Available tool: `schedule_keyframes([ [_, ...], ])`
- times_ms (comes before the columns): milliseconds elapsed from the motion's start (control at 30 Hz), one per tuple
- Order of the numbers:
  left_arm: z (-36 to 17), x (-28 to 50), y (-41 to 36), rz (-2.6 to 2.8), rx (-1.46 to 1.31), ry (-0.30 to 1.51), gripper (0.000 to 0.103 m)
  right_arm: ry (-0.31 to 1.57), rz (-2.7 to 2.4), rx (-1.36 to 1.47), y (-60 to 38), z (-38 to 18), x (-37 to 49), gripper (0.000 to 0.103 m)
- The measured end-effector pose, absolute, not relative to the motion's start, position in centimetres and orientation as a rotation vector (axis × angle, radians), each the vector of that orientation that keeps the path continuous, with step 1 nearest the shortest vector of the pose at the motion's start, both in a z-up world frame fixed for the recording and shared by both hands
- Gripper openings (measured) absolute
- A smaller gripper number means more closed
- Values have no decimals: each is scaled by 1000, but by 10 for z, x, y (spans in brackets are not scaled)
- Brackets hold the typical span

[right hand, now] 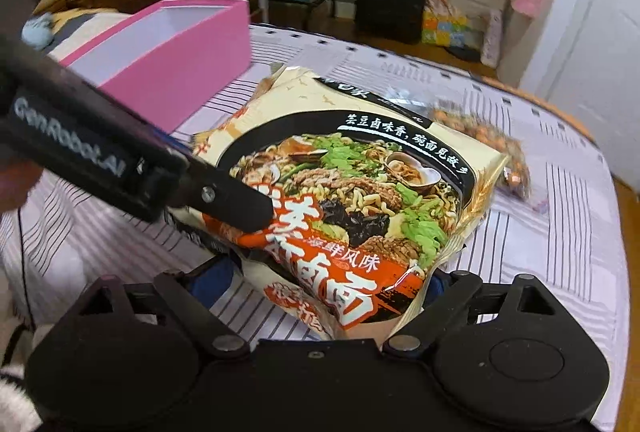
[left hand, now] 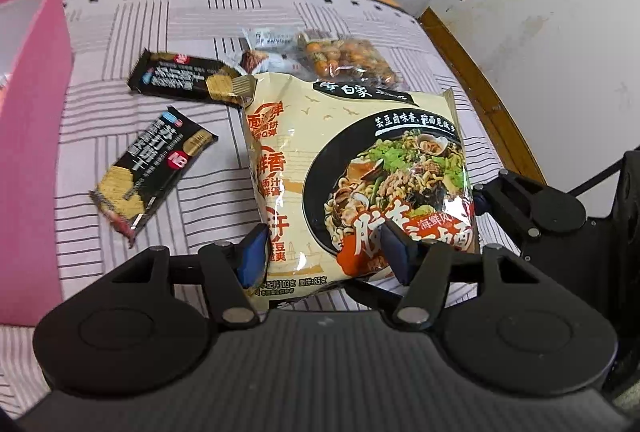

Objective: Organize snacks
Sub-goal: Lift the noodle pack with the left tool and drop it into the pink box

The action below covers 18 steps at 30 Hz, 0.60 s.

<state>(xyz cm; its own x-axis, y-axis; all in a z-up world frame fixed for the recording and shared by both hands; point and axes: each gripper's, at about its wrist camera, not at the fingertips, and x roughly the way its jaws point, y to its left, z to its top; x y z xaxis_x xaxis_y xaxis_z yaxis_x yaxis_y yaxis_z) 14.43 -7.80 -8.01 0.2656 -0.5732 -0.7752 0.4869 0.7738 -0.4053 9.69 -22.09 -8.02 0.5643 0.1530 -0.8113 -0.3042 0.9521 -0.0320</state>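
A large cream noodle packet (left hand: 352, 176) with a bowl picture lies on the striped cloth. My left gripper (left hand: 324, 252) straddles its near edge, blue pads on either side, apparently closed on it. In the right wrist view the same noodle packet (right hand: 352, 192) is tilted up, and my right gripper (right hand: 332, 280) grips its near bottom edge. The left gripper's finger (right hand: 224, 200) presses on the packet's left side there. Two black cracker packs (left hand: 152, 172) (left hand: 188, 78) lie left of the packet. A bag of coated nuts (left hand: 348, 62) lies behind it.
A pink open box (right hand: 180, 52) stands at the left on the cloth; it also shows at the left edge of the left wrist view (left hand: 32, 136). Small wrapped snacks (left hand: 264, 48) lie at the back. The table's wooden rim (left hand: 480, 88) curves along the right.
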Motion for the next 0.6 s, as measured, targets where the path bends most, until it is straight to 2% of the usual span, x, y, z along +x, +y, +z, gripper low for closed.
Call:
schedule_keyframes([
  [600,-18,97,-23,-636,-111,1061,59,885,432,-205,-188,-19,66,93],
])
